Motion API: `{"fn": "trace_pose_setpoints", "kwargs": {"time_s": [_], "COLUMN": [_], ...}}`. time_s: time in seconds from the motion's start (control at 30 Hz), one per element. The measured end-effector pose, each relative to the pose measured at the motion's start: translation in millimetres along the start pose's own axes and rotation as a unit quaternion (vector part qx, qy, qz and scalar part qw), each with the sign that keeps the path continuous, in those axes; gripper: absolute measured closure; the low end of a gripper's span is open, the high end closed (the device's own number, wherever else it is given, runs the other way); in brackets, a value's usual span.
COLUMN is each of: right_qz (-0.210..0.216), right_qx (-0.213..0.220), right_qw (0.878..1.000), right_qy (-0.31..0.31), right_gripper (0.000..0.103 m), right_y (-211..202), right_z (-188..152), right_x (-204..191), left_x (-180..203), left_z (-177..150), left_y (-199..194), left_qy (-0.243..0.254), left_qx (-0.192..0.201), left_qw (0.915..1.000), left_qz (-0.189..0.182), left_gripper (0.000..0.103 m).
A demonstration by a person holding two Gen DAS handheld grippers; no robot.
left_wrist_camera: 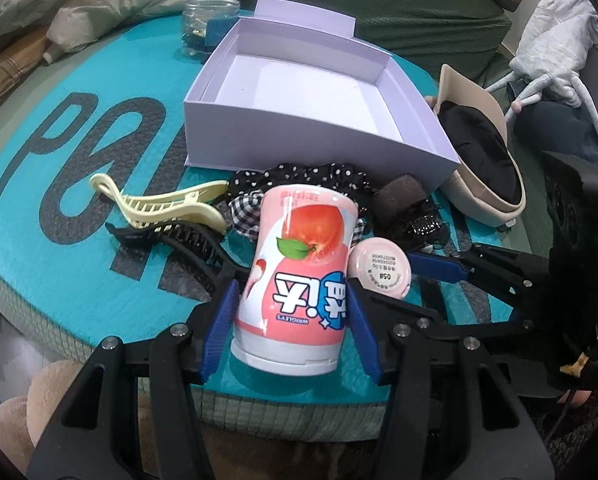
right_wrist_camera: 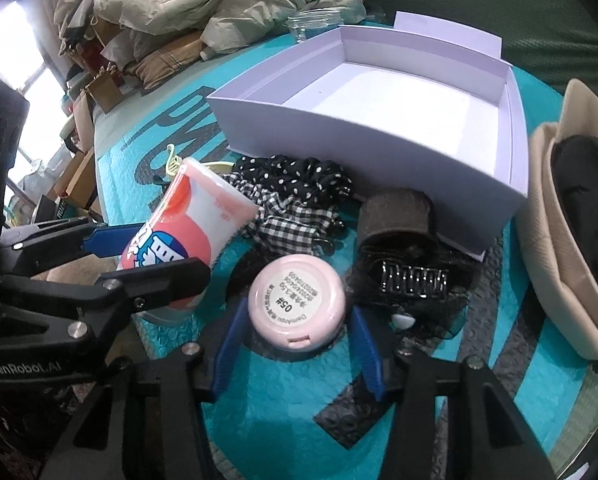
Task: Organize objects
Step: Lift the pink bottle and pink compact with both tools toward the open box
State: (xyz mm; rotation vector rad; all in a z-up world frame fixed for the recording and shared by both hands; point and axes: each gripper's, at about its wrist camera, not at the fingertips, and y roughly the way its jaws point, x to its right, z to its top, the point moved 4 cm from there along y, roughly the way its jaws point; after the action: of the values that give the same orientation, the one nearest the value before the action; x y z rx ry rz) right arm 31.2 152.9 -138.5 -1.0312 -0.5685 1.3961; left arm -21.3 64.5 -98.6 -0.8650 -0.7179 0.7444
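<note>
Left claw (left_wrist_camera: 293, 308) clenched around pink gum bottle (left_wrist_camera: 299, 272), blue pads pressed to both sides, bottle tilted with white cap toward the camera, over the near edge of the teal surface (left_wrist_camera: 39, 208)

Right claw (right_wrist_camera: 295, 340) released, blue pads apart on either side of round pink compact (right_wrist_camera: 297, 304), label side up, resting on the surface, not touching on either side

Behind these, open lilac box (left_wrist_camera: 299, 128) with nothing inside; polka-dot scrunchie (left_wrist_camera: 299, 176) and checked scrunchie (right_wrist_camera: 295, 220) just in front of its near wall

Cream hair clip (left_wrist_camera: 159, 204) and black hair clip (left_wrist_camera: 171, 240) lying left of the bottle, touching

Dark hair roller (right_wrist_camera: 395, 216) and small toothed clip (right_wrist_camera: 413, 282) right of the compact
</note>
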Motion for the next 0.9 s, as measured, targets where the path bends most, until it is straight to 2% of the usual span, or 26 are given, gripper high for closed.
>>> {"fn": "trace_pose_setpoints", "kwargs": {"time_s": [0.5,0.9], "right_qz": [-0.002,-0.008], "right_qx": [0.011,0.033], "right_qw": [1.0,0.999], "right_qy": [-0.01,-0.025], "right_gripper": [0.05,0.051], "right_y": [-16,-43], "right_z": [-5,-6], "right_x": [-6,-19], "left_x": [6,14], "left_z": [-3,-5], "left_y": [-8,-32], "left_qy": [0.014,0.034], "left_qx": [0.0,0.028], "left_qw": [0.9999,0.999], "left_qz": [-0.001,-0.006], "left_gripper": [0.05,0.051]}}
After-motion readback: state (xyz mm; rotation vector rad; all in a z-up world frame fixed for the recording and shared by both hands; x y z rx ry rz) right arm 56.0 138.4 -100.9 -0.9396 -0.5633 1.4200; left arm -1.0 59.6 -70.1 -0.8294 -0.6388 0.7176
